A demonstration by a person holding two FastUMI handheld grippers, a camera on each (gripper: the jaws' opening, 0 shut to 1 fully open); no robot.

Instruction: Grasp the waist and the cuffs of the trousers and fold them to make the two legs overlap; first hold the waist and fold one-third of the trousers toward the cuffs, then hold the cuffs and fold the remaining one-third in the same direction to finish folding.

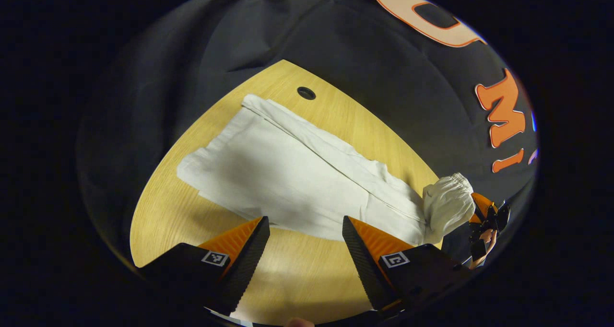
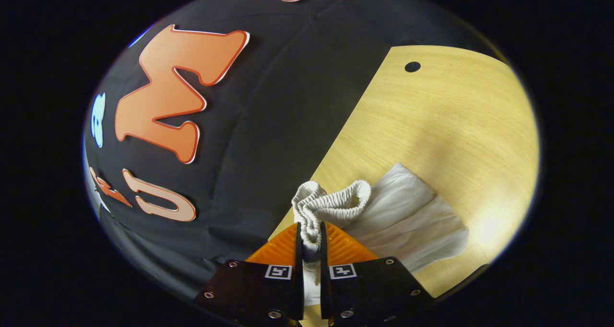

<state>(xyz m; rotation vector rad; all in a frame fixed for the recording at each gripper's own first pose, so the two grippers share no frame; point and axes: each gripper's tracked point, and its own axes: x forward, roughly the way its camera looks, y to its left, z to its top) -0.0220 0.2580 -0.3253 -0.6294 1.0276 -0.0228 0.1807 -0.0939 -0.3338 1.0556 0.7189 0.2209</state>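
Two tongs: right tongs (image 2: 311, 238) clenched on the waist (image 2: 331, 204) at the table (image 1: 307, 269) edge; left tongs (image 1: 304, 240) released. Trousers (image 1: 288, 173) lie flat. Waist fold in hand: next, carry it toward the cuffs (image 1: 192, 166).

Trouser legs (image 2: 407, 221) cut off by tool.

Both grippers look like the same build. The left gripper (image 1: 304, 243) has blocky dark housings, ribbed wedge-shaped fingers and a small square fiducial tag on each side. The right gripper (image 2: 311, 243) has matching tags, plus round silver screws dotted along its housing plates.
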